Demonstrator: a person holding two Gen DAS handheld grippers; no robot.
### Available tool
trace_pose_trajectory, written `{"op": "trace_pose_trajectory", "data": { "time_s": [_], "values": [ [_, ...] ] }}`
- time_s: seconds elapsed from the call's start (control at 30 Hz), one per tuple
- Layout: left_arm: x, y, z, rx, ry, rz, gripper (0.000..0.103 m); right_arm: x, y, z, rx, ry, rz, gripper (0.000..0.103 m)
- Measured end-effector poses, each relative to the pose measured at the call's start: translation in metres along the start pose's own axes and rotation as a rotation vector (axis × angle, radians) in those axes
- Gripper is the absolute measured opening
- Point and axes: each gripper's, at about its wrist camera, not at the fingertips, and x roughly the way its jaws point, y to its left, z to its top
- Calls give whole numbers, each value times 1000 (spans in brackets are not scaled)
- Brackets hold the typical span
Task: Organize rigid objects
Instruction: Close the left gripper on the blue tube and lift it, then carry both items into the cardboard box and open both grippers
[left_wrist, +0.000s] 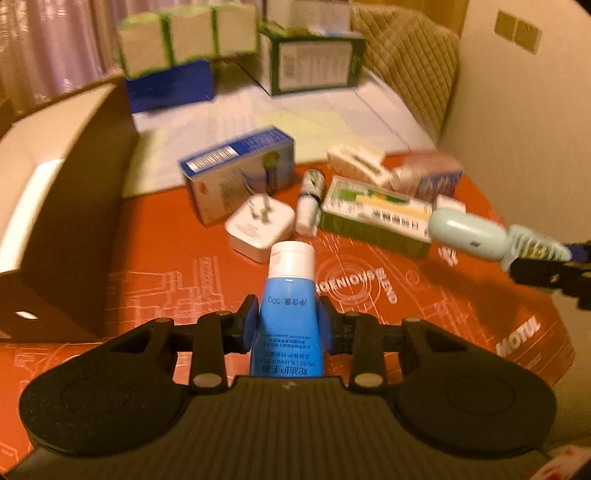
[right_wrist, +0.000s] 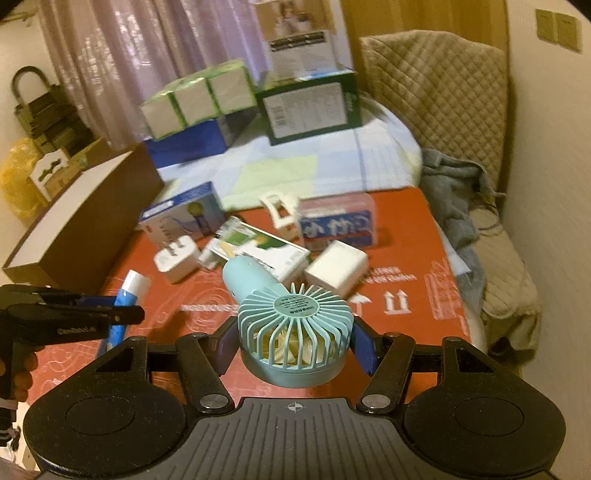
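My left gripper (left_wrist: 288, 325) is shut on a blue hand-cream tube (left_wrist: 290, 306) with a white cap, held above the red board (left_wrist: 166, 258). My right gripper (right_wrist: 295, 343) is shut on the head of a light-blue handheld fan (right_wrist: 291, 325); the fan also shows at the right of the left wrist view (left_wrist: 476, 236). The tube and left gripper (right_wrist: 122, 314) show at the left of the right wrist view. On the board lie a white plug adapter (left_wrist: 260, 229), a small white bottle (left_wrist: 310, 201), a green box (left_wrist: 376, 214) and a blue-and-white box (left_wrist: 240, 173).
A brown open box (left_wrist: 62, 206) stands at the left. A white clip (left_wrist: 358, 162), a red-and-blue pack (left_wrist: 432, 173) and a white cube (right_wrist: 336, 267) lie on the board. Stacked cartons (left_wrist: 310, 59) stand behind. A quilted chair (right_wrist: 436, 96) and grey cloth (right_wrist: 450, 206) are at the right.
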Motion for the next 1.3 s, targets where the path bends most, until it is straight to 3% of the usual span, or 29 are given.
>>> {"op": "trace_pose_trajectory", "data": {
  "time_s": [0.33,0.67,0.97,1.3],
  "values": [
    [-71,40,16,-142,-125,91,30,4,52,26,-113,-37,149,60],
    [-115,124,38,-223,-188,192,30,33,148,64,-211,-74,282,60],
    [-114,217,63,-232,-195,232,30,83,254,92,-259,-92,334,60],
    [-74,298,85,-223,-132,228,30,148,340,106,-304,-54,254,60]
  ]
}}
